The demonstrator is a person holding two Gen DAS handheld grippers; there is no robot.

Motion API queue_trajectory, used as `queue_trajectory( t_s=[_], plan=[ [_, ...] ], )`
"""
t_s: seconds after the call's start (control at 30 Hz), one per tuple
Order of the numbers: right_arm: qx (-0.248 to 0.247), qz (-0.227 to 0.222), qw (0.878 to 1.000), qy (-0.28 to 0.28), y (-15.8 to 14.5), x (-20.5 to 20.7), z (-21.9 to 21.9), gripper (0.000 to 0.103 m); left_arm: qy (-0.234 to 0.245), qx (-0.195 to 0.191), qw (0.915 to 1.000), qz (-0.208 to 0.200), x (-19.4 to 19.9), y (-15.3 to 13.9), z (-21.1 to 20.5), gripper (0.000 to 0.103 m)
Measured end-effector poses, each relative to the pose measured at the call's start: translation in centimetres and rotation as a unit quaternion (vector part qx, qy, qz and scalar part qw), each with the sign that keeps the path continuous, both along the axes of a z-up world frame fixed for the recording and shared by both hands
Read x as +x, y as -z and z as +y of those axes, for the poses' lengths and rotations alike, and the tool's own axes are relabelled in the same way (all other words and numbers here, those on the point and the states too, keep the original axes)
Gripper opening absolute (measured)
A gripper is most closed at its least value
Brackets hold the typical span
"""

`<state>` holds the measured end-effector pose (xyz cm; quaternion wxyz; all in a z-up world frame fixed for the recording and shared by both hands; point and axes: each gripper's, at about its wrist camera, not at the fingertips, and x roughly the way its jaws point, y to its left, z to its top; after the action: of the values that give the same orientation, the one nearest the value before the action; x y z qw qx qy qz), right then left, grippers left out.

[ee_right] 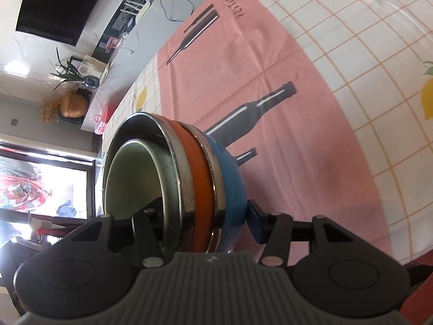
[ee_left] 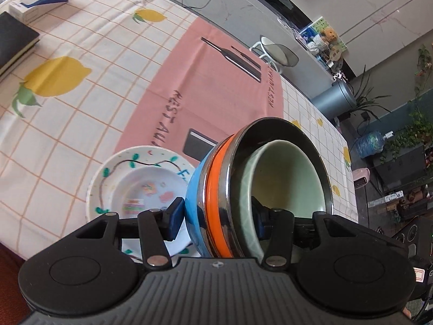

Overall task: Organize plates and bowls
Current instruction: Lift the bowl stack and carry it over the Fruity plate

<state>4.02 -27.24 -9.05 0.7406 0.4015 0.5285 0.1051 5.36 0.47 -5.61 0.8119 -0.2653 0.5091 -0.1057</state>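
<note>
A: Entry, near field. My left gripper (ee_left: 216,218) has its blue pads about half spread and clamped across the wall of the nested bowl stack (ee_left: 243,189). My right gripper (ee_right: 200,216) grips the same stack (ee_right: 176,184) from the other side, tipped on edge above the table.

B: Materials?

A: Outermost blue bowl (ee_left: 196,197), an orange one with steel rims, pale green ceramic bowl (ee_left: 286,173) innermost.

B: Beyond?

A: Painted white plate (ee_left: 140,181), glossy, lies flat just left. Farther: pink cloth (ee_left: 216,86), creased, printed with dark bottles and "RESTAU…"; lemon-print checked tablecloth (ee_left: 81,62).
</note>
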Motion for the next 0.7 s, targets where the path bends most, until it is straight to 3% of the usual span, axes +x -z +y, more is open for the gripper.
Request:
queue_trajectory(
  t_s=[0.33, 0.7],
  plan=[
    [-0.004, 0.017, 0.998, -0.058, 0.6, 1.3, 6.1, 0.052, -0.049, -0.007, 0.9986, 0.020, -1.0, 1.2, 4.8, 0.056],
    [-0.016, 0.028, 0.997, -0.068, 1.5, 1.8, 7.1, 0.053, -0.056, -0.015, 0.9978, 0.032, -0.9, 2.7, 5.5, 0.056]
  ],
)
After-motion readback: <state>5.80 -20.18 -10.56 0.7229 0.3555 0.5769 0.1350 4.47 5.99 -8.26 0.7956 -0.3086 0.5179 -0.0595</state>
